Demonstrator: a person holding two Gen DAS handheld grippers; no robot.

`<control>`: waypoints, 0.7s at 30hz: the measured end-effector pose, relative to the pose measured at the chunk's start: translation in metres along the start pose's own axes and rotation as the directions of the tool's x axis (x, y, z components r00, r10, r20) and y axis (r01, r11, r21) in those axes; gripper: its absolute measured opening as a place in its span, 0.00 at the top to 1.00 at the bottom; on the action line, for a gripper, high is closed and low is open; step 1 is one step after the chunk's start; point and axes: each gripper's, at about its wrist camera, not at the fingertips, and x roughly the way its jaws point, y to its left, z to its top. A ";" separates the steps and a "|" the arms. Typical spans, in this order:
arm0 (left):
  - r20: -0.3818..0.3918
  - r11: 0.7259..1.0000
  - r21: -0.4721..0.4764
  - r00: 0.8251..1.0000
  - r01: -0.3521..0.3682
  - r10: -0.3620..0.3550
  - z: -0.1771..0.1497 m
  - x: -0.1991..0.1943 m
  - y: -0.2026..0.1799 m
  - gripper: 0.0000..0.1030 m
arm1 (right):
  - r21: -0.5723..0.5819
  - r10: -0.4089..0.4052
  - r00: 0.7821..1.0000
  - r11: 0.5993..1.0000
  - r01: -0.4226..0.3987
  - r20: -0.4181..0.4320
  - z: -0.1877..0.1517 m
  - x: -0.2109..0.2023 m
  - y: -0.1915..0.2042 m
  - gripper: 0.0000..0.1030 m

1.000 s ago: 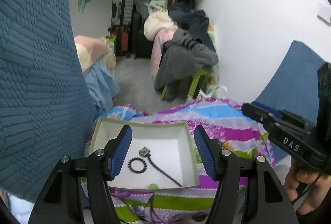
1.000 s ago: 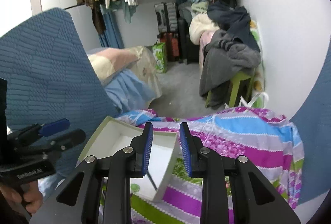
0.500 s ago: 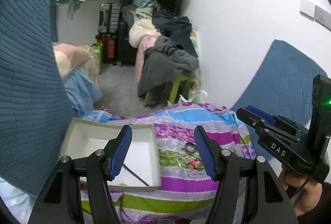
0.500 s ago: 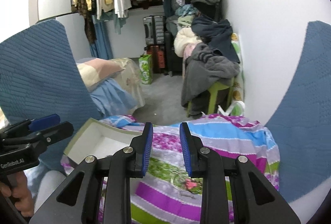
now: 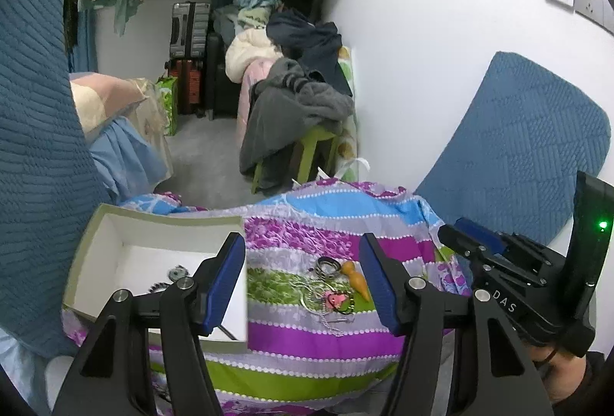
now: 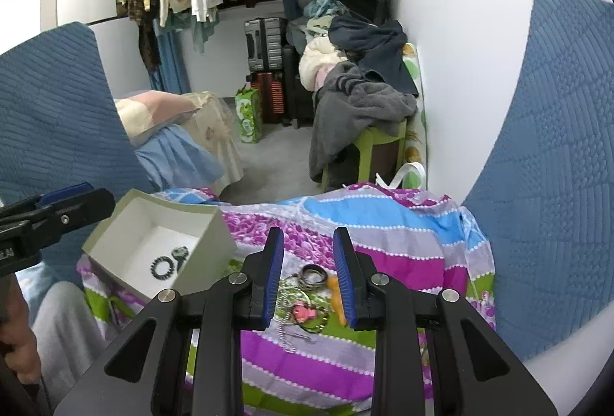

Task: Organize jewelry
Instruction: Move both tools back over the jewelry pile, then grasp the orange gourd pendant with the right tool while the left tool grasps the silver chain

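An open white box (image 5: 96, 243) sits on the striped cloth (image 5: 307, 339), left of my left gripper (image 5: 301, 262). That gripper is open and empty, with a jewelry pile (image 5: 332, 291) lying on the cloth below the gap between its fingers. Inside the box (image 6: 215, 228) lie a black beaded bracelet (image 6: 163, 266) and a small round piece (image 6: 180, 253). My right gripper (image 6: 308, 255) hovers over the pile with a narrow, empty gap between its jaws. Under it are dark bangles (image 6: 314, 276), a pink heart pendant (image 6: 303, 312), an orange piece (image 6: 335, 295) and a bead chain (image 6: 286, 335).
Blue quilted cushions (image 6: 50, 116) (image 6: 556, 185) flank the cloth-covered surface, with a white wall at right. Behind it stand a green stool piled with clothes (image 6: 364, 109), suitcases (image 6: 264, 47) and hanging garments. A hand (image 5: 564, 373) holds the right gripper (image 5: 479, 243).
Both grippers have moved right, away from the box. The box slid left in both views and the jewelry pile came into sight under the fingers. Neither jaw opening changed.
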 end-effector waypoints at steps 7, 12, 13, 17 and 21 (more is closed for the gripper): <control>-0.074 0.998 -0.013 0.995 0.059 -0.060 -0.026 0.044 -0.017 0.41 | 0.038 -0.022 1.000 0.999 0.023 -0.022 -0.032 0.032 -0.031 0.76; -0.155 0.997 -0.026 0.985 0.075 -0.078 -0.047 0.078 -0.022 0.41 | 0.091 -0.022 0.997 0.995 0.030 -0.080 -0.056 0.063 -0.056 0.76; -0.164 0.996 -0.035 0.982 0.085 -0.089 -0.051 0.083 -0.021 0.41 | 0.097 -0.020 0.996 0.995 0.028 -0.085 -0.059 0.065 -0.060 0.76; -0.222 0.993 -0.068 0.969 0.092 -0.105 -0.067 0.108 -0.018 0.42 | 0.135 0.001 0.994 0.991 0.015 -0.113 -0.072 0.081 -0.074 0.76; -0.303 0.993 -0.081 0.947 0.087 -0.108 -0.083 0.136 -0.018 0.53 | 0.192 0.085 0.986 0.980 -0.056 -0.146 -0.074 0.101 -0.080 0.76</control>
